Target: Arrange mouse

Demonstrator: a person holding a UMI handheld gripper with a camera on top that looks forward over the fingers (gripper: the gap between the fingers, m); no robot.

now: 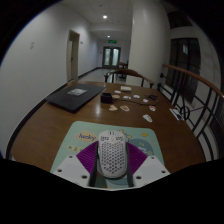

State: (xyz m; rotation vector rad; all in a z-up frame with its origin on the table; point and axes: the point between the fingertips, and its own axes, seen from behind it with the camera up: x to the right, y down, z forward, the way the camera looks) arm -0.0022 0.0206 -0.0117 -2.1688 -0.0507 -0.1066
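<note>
A white mouse with a honeycomb-holed shell (pixel 112 150) sits between my gripper's (pixel 112 160) two fingers. The purple pads (pixel 88 157) press against its left and right sides, so the gripper is shut on it. The mouse is over a pastel mouse mat (pixel 80 134) printed with the word "lucky", which lies at the near end of a long wooden table (pixel 50 122). I cannot tell whether the mouse touches the mat or is held just above it.
A closed dark laptop (pixel 76 96) lies farther along the table on the left. Several small white cards and papers (pixel 127 98) are scattered beyond the mat. A dark railing (pixel 190 98) runs along the right, and a corridor with doors lies behind.
</note>
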